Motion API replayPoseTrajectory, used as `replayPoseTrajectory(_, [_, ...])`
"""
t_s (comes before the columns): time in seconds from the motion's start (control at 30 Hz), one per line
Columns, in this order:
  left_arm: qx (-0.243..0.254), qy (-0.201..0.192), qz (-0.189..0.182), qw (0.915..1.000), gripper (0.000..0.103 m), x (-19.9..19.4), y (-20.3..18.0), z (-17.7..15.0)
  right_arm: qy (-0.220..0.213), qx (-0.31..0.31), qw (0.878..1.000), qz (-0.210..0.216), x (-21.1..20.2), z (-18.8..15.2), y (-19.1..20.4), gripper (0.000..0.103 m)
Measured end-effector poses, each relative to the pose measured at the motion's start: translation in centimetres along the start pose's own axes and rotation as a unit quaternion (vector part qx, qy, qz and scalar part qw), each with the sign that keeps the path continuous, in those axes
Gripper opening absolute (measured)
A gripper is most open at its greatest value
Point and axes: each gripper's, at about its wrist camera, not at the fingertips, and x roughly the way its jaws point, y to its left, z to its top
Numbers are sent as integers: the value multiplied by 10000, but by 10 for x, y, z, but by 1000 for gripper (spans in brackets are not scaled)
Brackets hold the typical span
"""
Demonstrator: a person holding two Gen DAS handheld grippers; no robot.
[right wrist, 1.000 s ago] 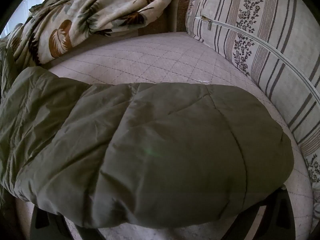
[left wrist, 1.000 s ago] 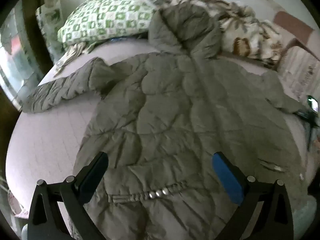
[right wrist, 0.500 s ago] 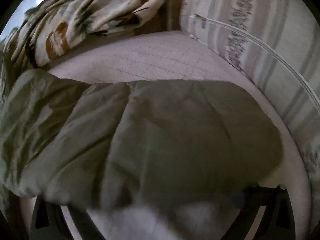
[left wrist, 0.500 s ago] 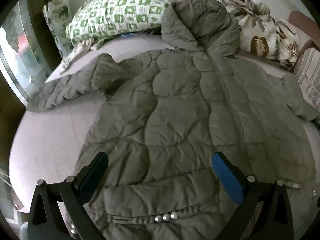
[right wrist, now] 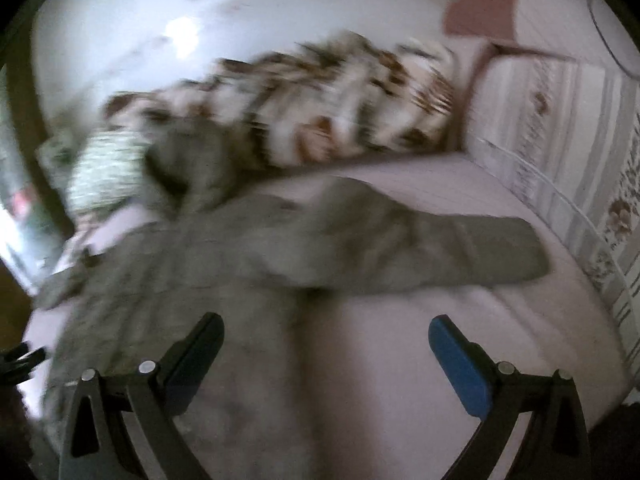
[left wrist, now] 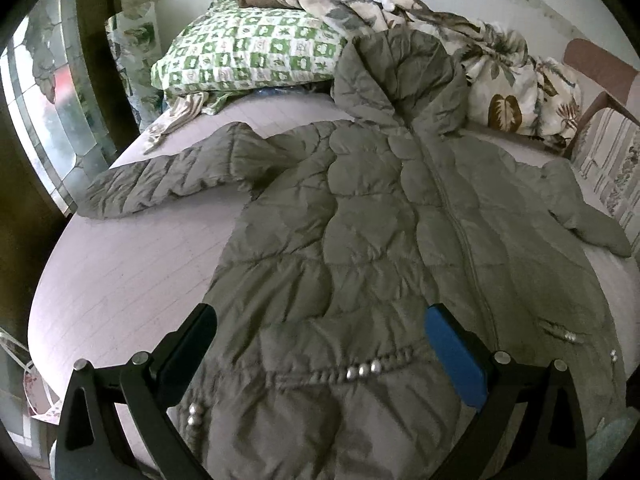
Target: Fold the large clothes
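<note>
Bed (left wrist: 120,280) holds spread jacket (left wrist: 360,240), both tools gaping.

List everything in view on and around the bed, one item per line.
Hooded puffer jacket: one, olive green, spread flat on the bed, sleeves out to both sides.
Bed: one, pale pink quilted cover.
Pillow: one, green and white check, head of bed.
Blanket: one, cream with brown leaves, bunched behind the hood.
Cushion: one, striped floral, along the bed's right side.
Left gripper: black and blue fingers, open, over the hem.
Right gripper: open, empty.
</note>
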Motion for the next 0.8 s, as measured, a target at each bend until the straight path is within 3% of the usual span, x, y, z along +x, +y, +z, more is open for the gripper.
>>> replayPoseTrajectory(0.17, [-152,-88,-44,9998,103,-19,16,-14,-67,-95,9994,332,-33,-26,79,103])
replayPoseTrajectory(0.3, [-169,-257,14,9995,103,-41,27,-25,-130,-311,9994,14,-52,-51,126,103])
replayPoseTrajectory(0.47, [-144,-448,112,9988,103,-60,36,-35,-72,-571,9983,13,-71,-62,150,103])
replayPoseTrajectory(0.8, [-215,-451,-86,9987,103,-61,39,-34,3,-756,9971,-7,-77,-67,172,103])
